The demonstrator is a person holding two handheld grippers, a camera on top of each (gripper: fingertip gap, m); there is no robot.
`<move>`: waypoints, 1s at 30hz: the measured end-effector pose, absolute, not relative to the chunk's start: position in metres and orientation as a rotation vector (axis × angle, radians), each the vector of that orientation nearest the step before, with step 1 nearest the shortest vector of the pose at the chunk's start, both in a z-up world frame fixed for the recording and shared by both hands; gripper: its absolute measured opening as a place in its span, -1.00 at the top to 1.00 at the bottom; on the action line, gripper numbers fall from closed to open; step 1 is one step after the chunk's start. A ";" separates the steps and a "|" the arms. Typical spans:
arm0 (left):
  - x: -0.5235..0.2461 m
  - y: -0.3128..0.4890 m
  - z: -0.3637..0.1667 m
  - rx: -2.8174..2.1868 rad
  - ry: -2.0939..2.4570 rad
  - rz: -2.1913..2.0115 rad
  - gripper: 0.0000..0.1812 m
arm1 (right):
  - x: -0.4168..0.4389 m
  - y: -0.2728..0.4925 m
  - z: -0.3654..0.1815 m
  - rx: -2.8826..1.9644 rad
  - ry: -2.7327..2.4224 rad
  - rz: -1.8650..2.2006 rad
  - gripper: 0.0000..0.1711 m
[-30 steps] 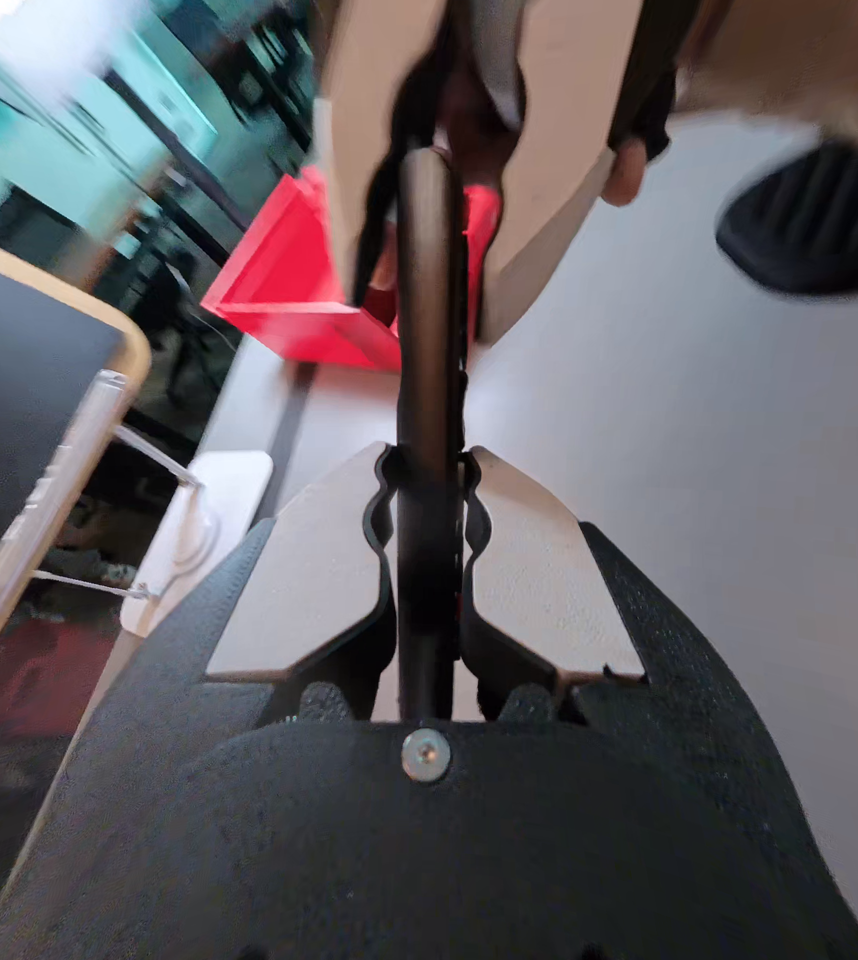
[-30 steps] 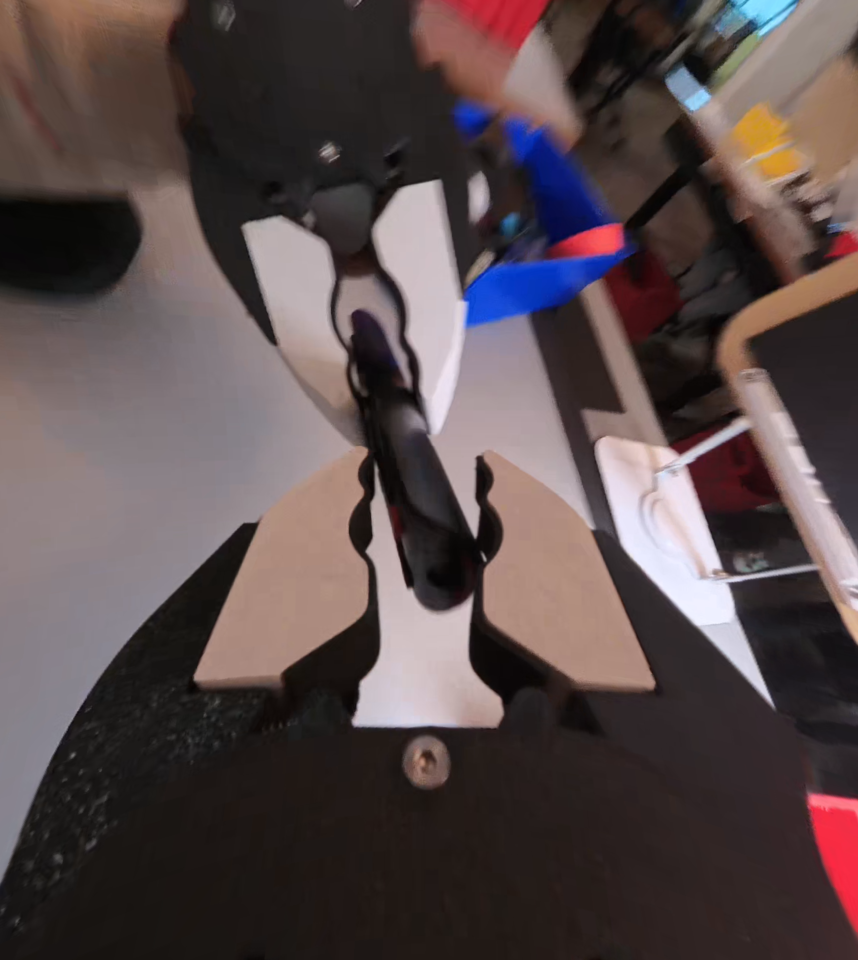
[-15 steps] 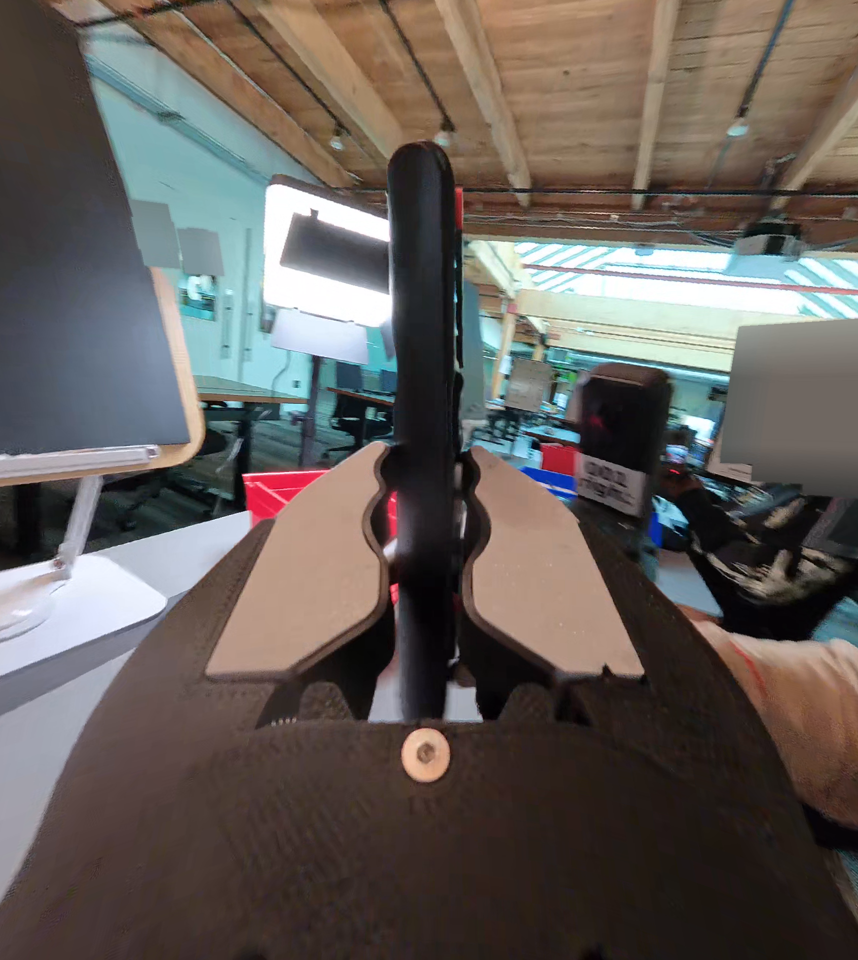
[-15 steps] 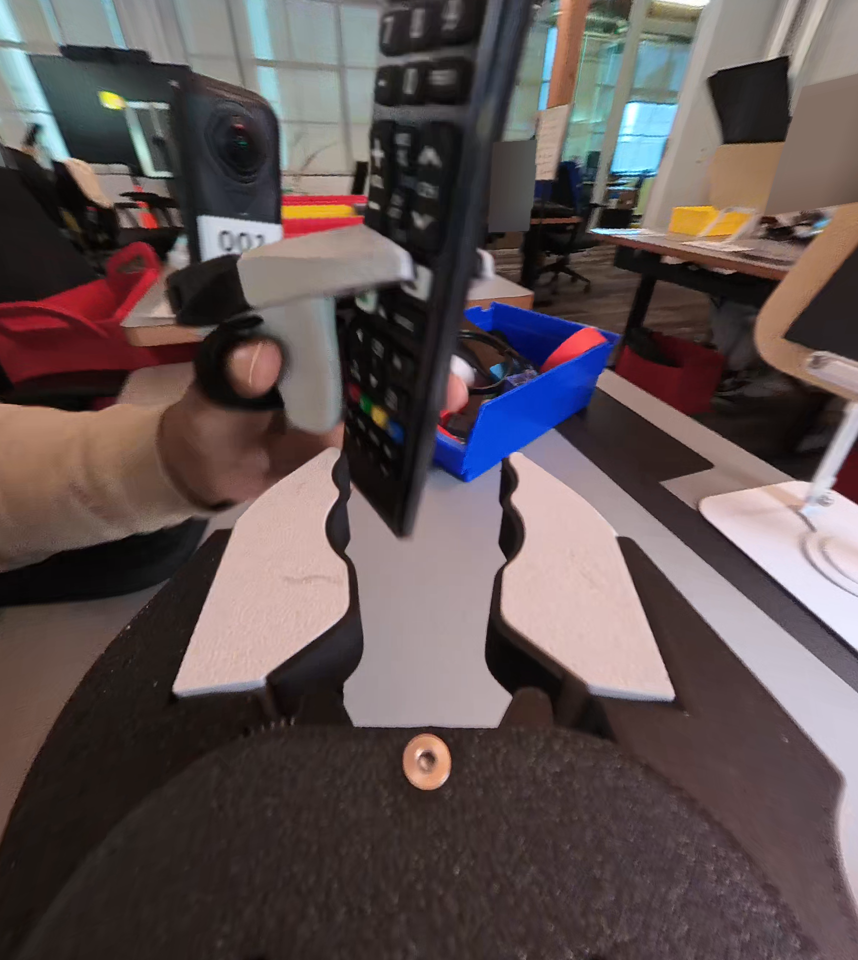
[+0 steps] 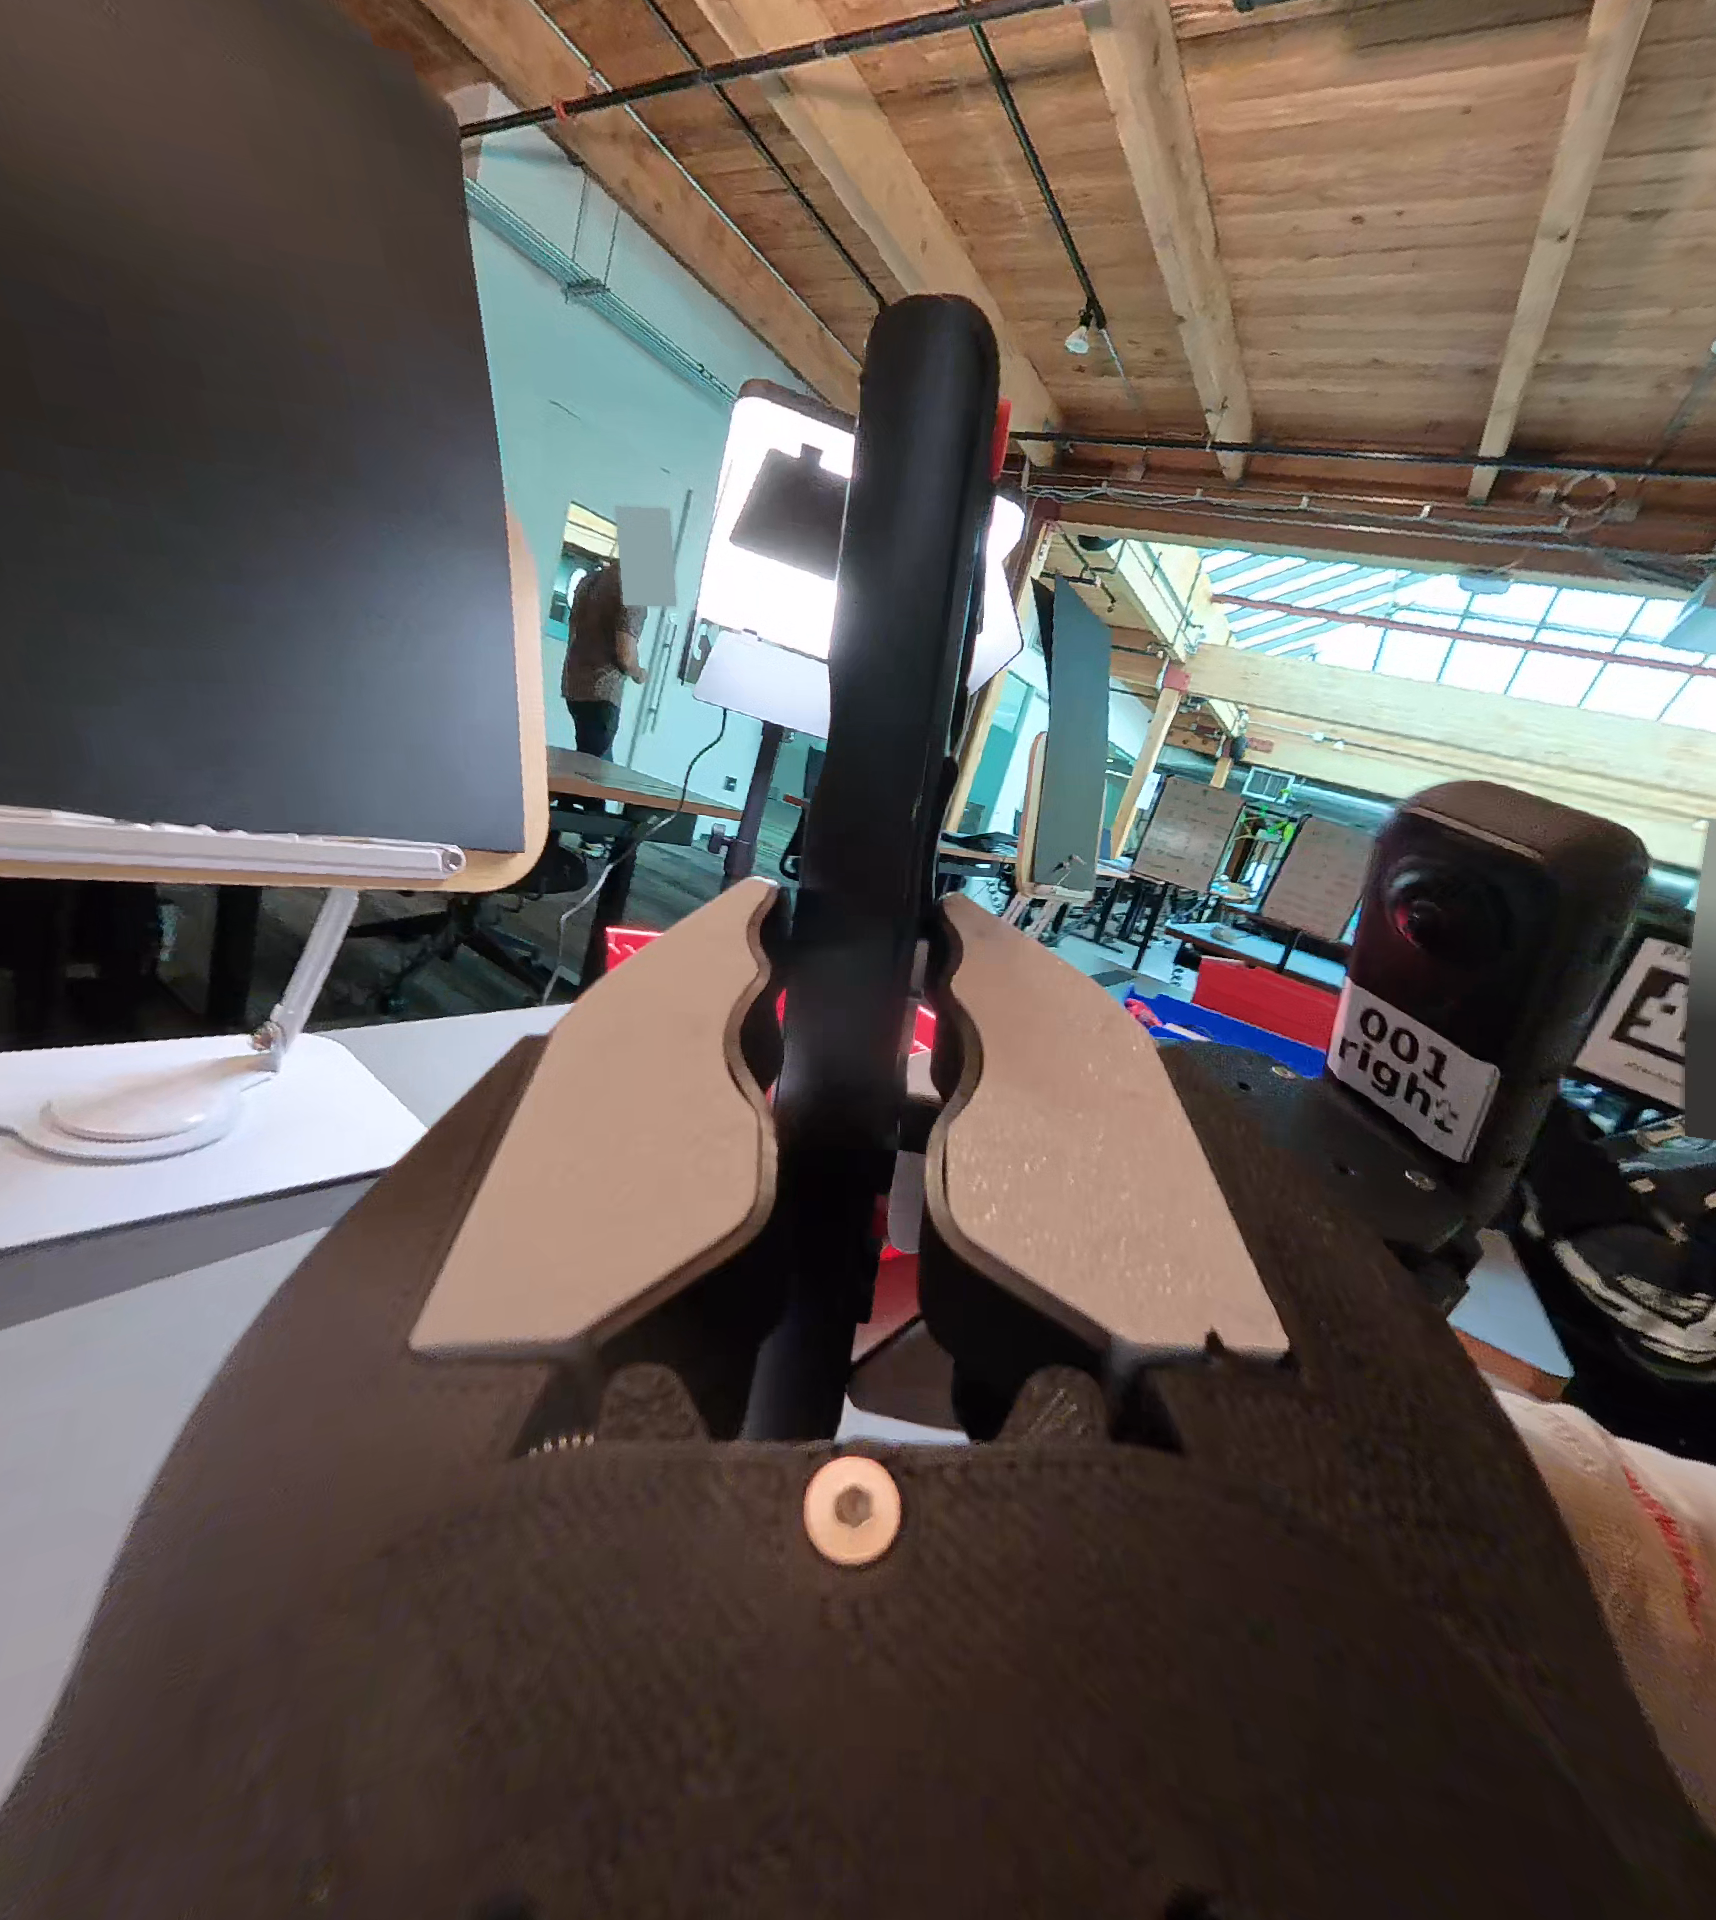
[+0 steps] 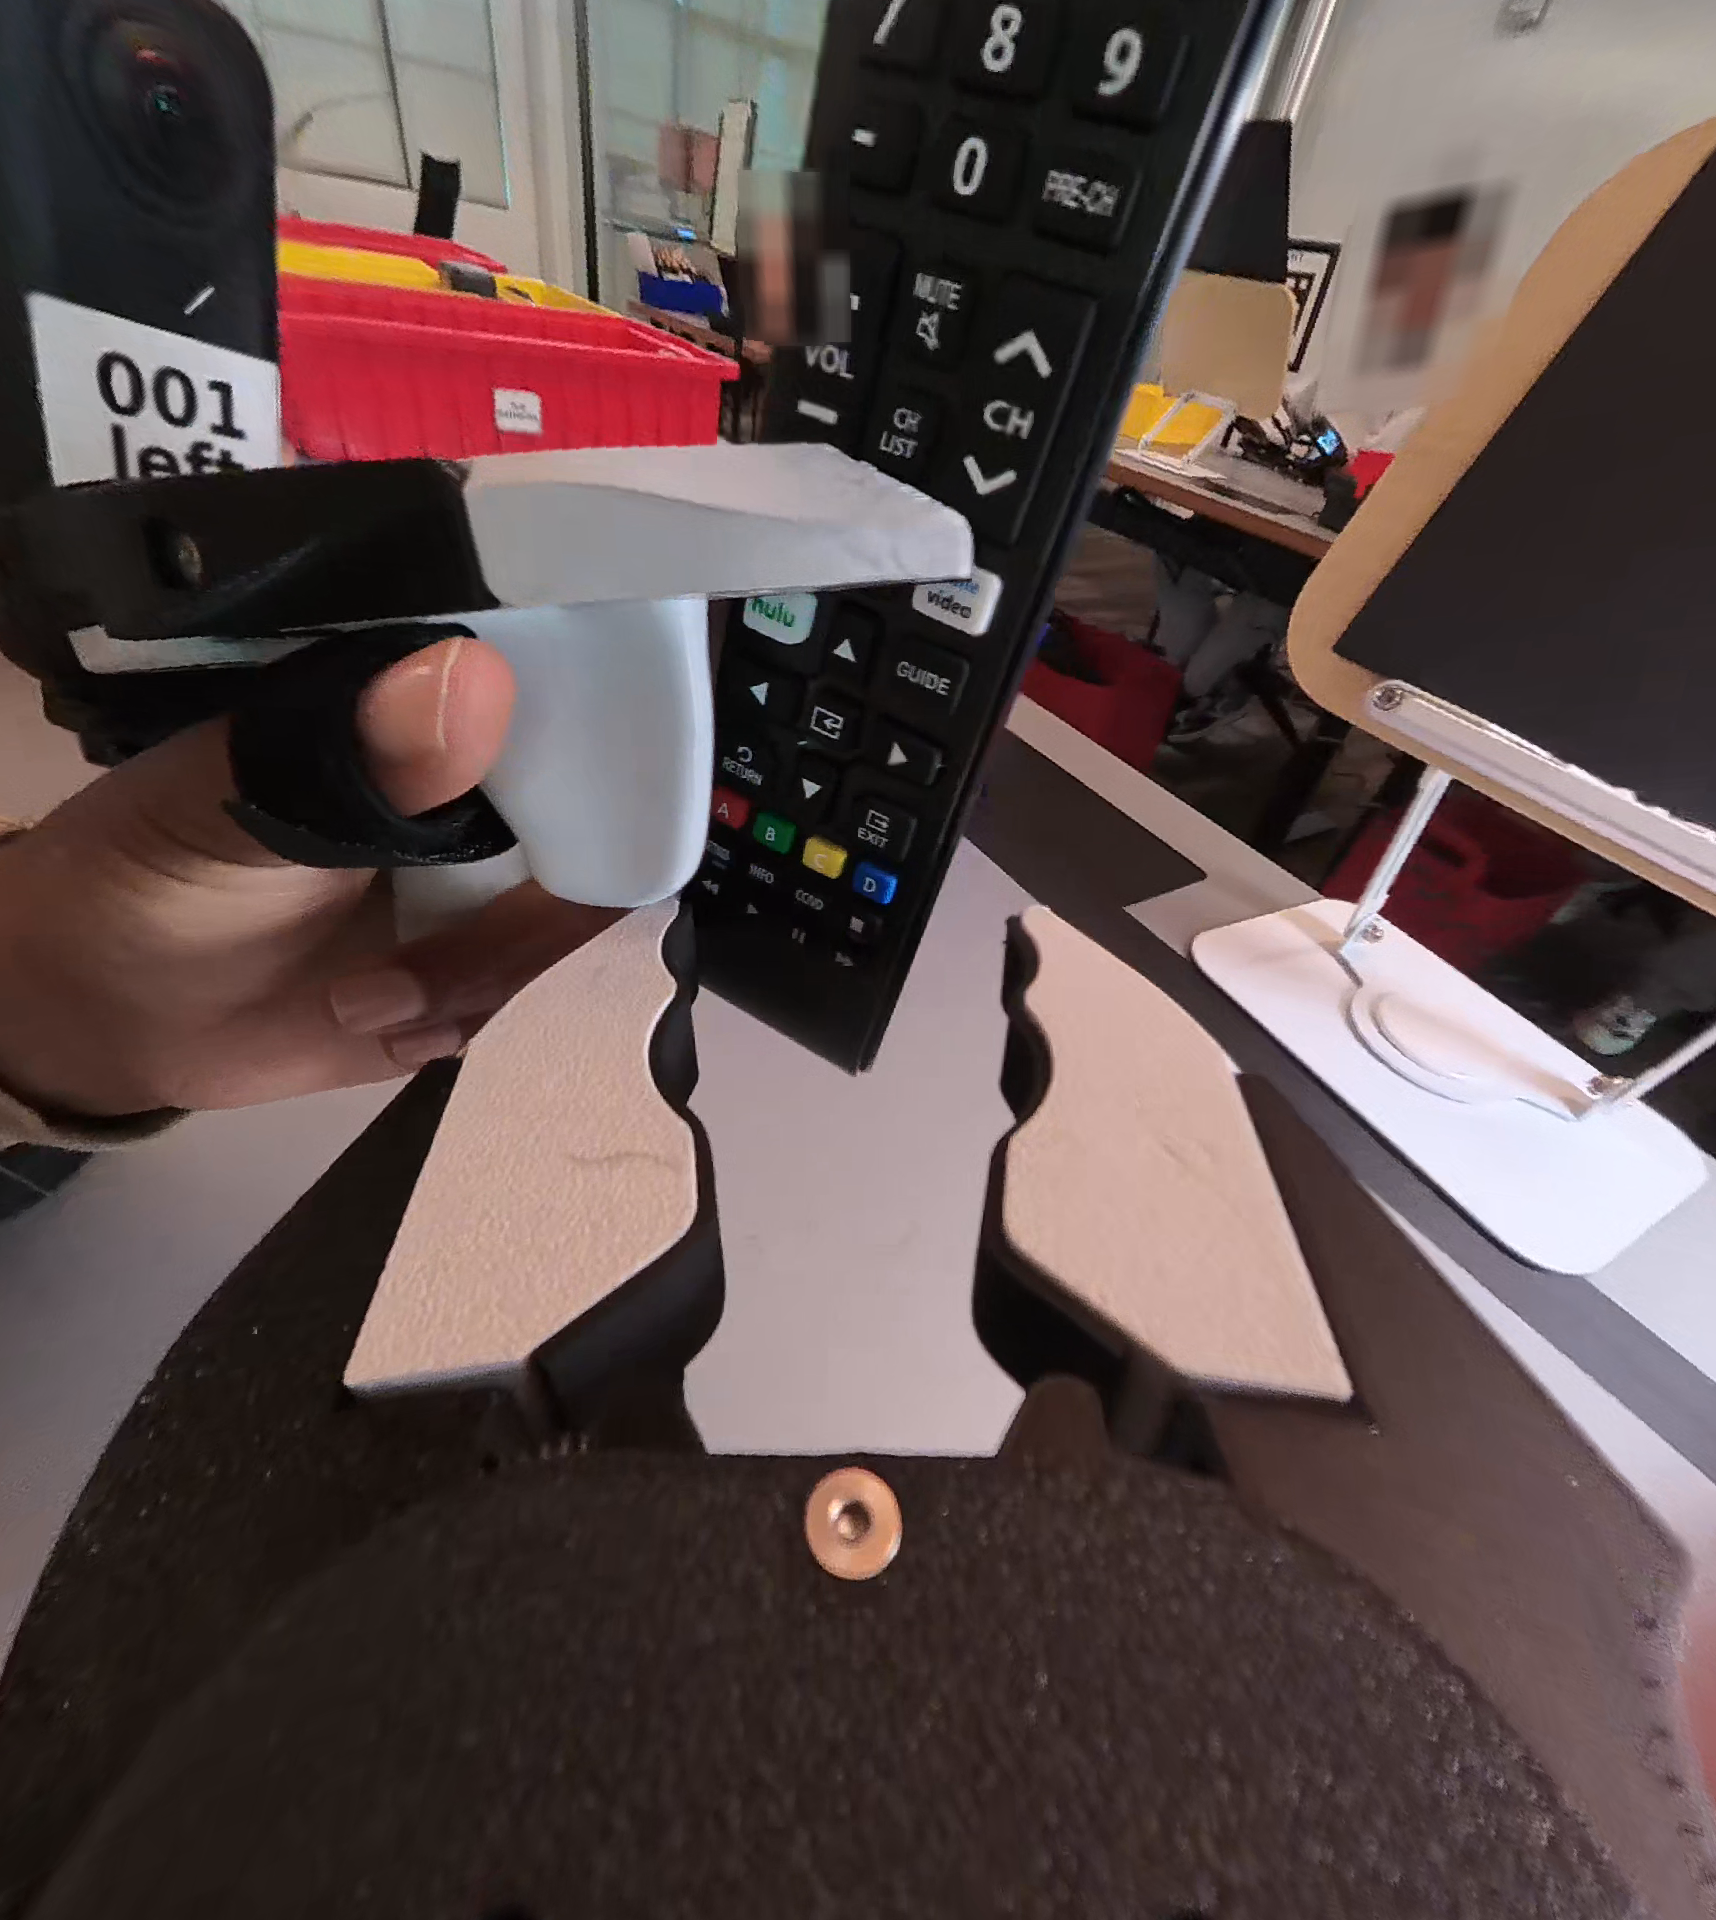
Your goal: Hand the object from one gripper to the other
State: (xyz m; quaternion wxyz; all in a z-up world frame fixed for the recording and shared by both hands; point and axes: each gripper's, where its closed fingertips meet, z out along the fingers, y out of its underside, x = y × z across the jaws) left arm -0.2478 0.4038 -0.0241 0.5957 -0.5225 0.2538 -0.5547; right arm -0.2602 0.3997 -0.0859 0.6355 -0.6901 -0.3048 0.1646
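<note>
A black remote control (image 6: 947,343) with coloured buttons stands upright, button face toward the right wrist view. My left gripper (image 5: 854,904) is shut on it, and there the remote (image 5: 906,644) shows edge-on, rising above the fingers. In the right wrist view a left gripper finger (image 6: 708,520) lies across the remote's middle, with a person's hand (image 6: 158,914) on the handle. My right gripper (image 6: 849,925) is open, and the remote's lower end hangs between its fingertips. I cannot tell whether the right fingers touch it.
A dark panel on a white stand (image 6: 1456,1049) sits on the grey table (image 6: 833,1278) to the right; it also shows in the left wrist view (image 5: 158,1112). Red bins (image 6: 480,384) stand behind. The right gripper's camera (image 5: 1488,956) is close on the right. The grippers' ends are close to 6 cm from one another.
A second ago both grippers pointed down at the table; now they are level. Since half a second ago the right gripper has closed in, so the remote's lower end is between its fingertips.
</note>
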 end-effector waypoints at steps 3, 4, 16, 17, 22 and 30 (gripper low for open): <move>-0.245 0.401 -0.025 -1.205 0.593 -1.407 0.72 | -0.269 0.393 -0.093 -1.568 -0.821 0.337 0.41; -0.243 0.394 -0.022 -1.181 0.617 -1.492 0.72 | -0.274 0.390 -0.099 -1.589 -0.867 0.383 0.44; -0.269 0.381 0.005 -1.089 0.906 -1.668 0.66 | -0.225 0.347 -0.039 -1.403 -0.884 1.057 0.76; -0.269 0.382 0.002 -1.104 0.931 -1.653 0.64 | -0.215 0.346 -0.034 -1.381 -0.881 1.046 0.76; -0.263 0.377 -0.004 -1.069 0.943 -1.718 0.67 | -0.199 0.343 -0.026 -1.344 -0.881 1.017 0.76; -0.268 0.378 -0.027 -1.114 1.170 -1.587 0.51 | -0.173 0.334 0.000 -1.241 -0.820 1.042 0.77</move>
